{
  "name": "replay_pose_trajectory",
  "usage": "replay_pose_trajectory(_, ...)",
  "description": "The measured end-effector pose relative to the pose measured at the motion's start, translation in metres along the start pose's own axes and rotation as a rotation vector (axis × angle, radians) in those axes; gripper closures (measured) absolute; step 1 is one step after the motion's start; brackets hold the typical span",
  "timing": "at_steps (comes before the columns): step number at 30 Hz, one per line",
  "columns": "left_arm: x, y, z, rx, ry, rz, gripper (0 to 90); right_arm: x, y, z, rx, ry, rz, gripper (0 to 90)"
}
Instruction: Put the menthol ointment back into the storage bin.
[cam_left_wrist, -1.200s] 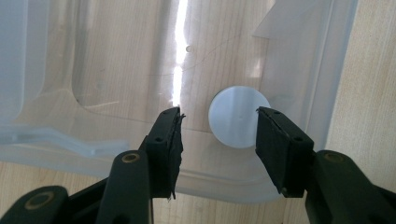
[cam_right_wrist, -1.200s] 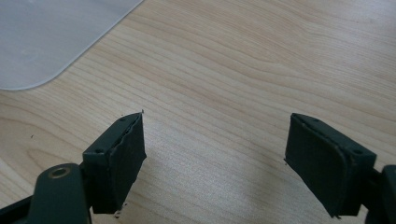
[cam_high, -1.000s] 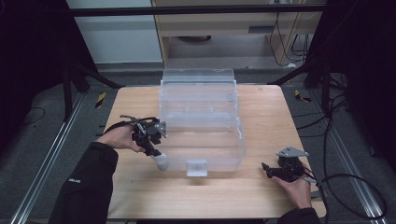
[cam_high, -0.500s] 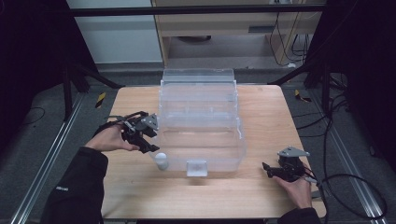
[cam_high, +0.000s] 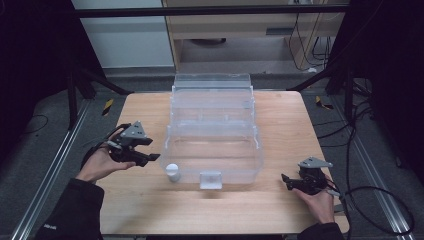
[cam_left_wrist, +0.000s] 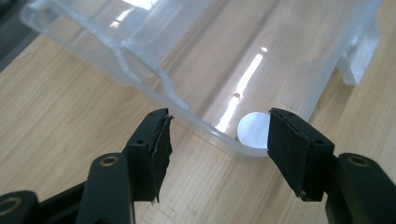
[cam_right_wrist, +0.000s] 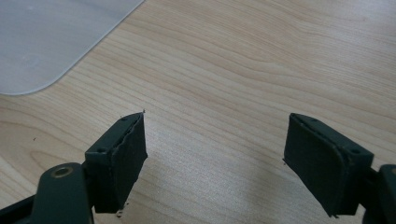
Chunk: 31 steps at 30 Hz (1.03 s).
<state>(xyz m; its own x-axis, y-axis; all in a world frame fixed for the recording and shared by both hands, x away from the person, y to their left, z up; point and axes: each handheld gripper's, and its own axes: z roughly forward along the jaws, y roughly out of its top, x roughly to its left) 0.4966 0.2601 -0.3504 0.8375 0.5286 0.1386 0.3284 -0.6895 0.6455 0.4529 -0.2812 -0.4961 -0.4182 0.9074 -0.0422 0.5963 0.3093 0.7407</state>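
Two grippers are in your hands, and neither has hold of anything. Your left gripper (cam_high: 152, 150) hangs just off the left front corner of the clear plastic bin (cam_high: 214, 131), its fingers (cam_left_wrist: 152, 149) spread wide and empty; your right gripper (cam_high: 285, 181) sits low over the desk (cam_high: 280, 210) near the front right edge, well apart from the bin, with its fingers (cam_right_wrist: 122, 158) equally wide and nothing between them. The small white bottle (cam_high: 172, 172) stands upright on the desk just beside the bin's left front corner, outside it, near your left gripper but not touching it. Judging by how things lie, the bottle is not in the bin, so if it belongs inside, the grasp, the lift over the wall and the drop are all left to do; the bin itself looks empty, though its clear walls make that hard to be sure of. From above you get the whole layout: both hands, the bin's stepped tiers and the clasp (cam_high: 210, 179) on its front wall. Your left gripper view adds what that one cannot: the bottle's round white top (cam_left_wrist: 253, 130) lies close against the bin's rounded corner and sits partly behind the far finger. Your right gripper view gives bare wood and one frosted corner (cam_right_wrist: 46, 42) of the bin.
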Motion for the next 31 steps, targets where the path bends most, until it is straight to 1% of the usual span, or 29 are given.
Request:
replay_pose_trajectory(2, -0.001, -0.011, -0.003, -0.041, 0.022, -0.046, 38.6, 0.000, 0.000, 0.000, 0.001, 0.001, -0.002, 20.9)
replay_pose_trajectory(4, -0.002, -0.022, -0.004, -0.067, 0.053, -0.087, 37.8, 0.000, 0.000, 0.000, 0.006, 0.000, 0.003, 20.8)
replay_pose_trajectory(5, -0.003, -0.026, -0.004, -0.071, 0.065, -0.100, 37.4, 0.000, 0.000, 0.000, 0.005, 0.000, 0.004, 20.8)
replay_pose_trajectory(6, -0.005, -0.034, -0.003, -0.078, 0.088, -0.120, 36.7, 0.000, 0.000, 0.000, 0.005, 0.001, 0.004, 20.8)
replay_pose_trajectory(8, -0.007, -0.047, 0.000, -0.090, 0.118, -0.162, 35.5, 0.000, 0.000, -0.001, 0.005, 0.003, 0.007, 20.8)
replay_pose_trajectory(9, -0.008, -0.053, 0.002, -0.104, 0.126, -0.186, 35.1, 0.000, 0.000, -0.001, 0.004, 0.002, 0.009, 20.8)
replay_pose_trajectory(10, -0.008, -0.060, 0.004, -0.118, 0.126, -0.218, 35.0, -0.001, 0.000, -0.001, 0.003, 0.000, 0.008, 20.8)
replay_pose_trajectory(11, -0.009, -0.067, 0.007, -0.128, 0.136, -0.250, 35.1, -0.001, 0.000, -0.001, 0.003, 0.000, 0.010, 20.7)
replay_pose_trajectory(12, -0.009, -0.073, 0.010, -0.130, 0.147, -0.275, 35.0, -0.001, 0.000, -0.001, 0.003, 0.000, 0.010, 20.7)
replay_pose_trajectory(13, -0.010, -0.078, 0.012, -0.130, 0.153, -0.288, 34.8, -0.001, 0.000, -0.001, 0.003, 0.000, 0.011, 20.6)
replay_pose_trajectory(14, -0.011, -0.086, 0.016, -0.140, 0.163, -0.315, 34.4, -0.001, 0.000, -0.001, 0.004, 0.000, 0.010, 20.6)
replay_pose_trajectory(15, -0.011, -0.091, 0.018, -0.150, 0.167, -0.333, 33.9, 0.000, 0.000, -0.001, 0.006, 0.003, 0.013, 20.4)
replay_pose_trajectory(17, -0.012, -0.097, 0.021, -0.164, 0.172, -0.358, 33.8, 0.000, 0.000, -0.001, 0.007, 0.004, 0.012, 20.3)
replay_pose_trajectory(18, -0.013, -0.103, 0.024, -0.165, 0.189, -0.381, 33.4, 0.000, 0.000, -0.001, 0.006, 0.004, 0.014, 20.2)
replay_pose_trajectory(19, -0.013, -0.106, 0.025, -0.166, 0.198, -0.387, 32.0, -0.001, 0.000, -0.001, 0.007, 0.002, 0.014, 19.9)
replay_pose_trajectory(21, -0.013, -0.114, 0.028, -0.176, 0.229, -0.427, 30.2, -0.001, 0.000, -0.001, 0.008, -0.001, 0.012, 19.5)
replay_pose_trajectory(22, -0.013, -0.116, 0.030, -0.172, 0.238, -0.433, 30.1, -0.001, 0.000, -0.002, 0.007, 0.001, 0.015, 19.4)
replay_pose_trajectory(23, -0.014, -0.120, 0.031, -0.158, 0.250, -0.429, 29.9, -0.001, 0.000, -0.002, 0.006, 0.002, 0.017, 19.3)
replay_pose_trajectory(25, -0.014, -0.127, 0.032, -0.146, 0.281, -0.455, 29.3, -0.001, 0.000, -0.003, 0.003, 0.002, 0.018, 19.0)
replay_pose_trajectory(27, -0.014, -0.133, 0.032, -0.136, 0.324, -0.480, 29.1, -0.001, 0.000, -0.004, 0.001, 0.002, 0.017, 18.9)
replay_pose_trajectory(28, -0.014, -0.137, 0.032, -0.120, 0.360, -0.493, 29.1, -0.001, 0.000, -0.004, 0.001, 0.001, 0.017, 18.8)
replay_pose_trajectory(29, -0.014, -0.139, 0.032, -0.115, 0.381, -0.502, 29.1, -0.001, 0.000, -0.004, 0.001, 0.000, 0.018, 18.7)
replay_pose_trajectory(31, -0.014, -0.143, 0.032, -0.114, 0.396, -0.517, 28.9, -0.001, 0.000, -0.004, 0.001, 0.000, 0.017, 18.5)
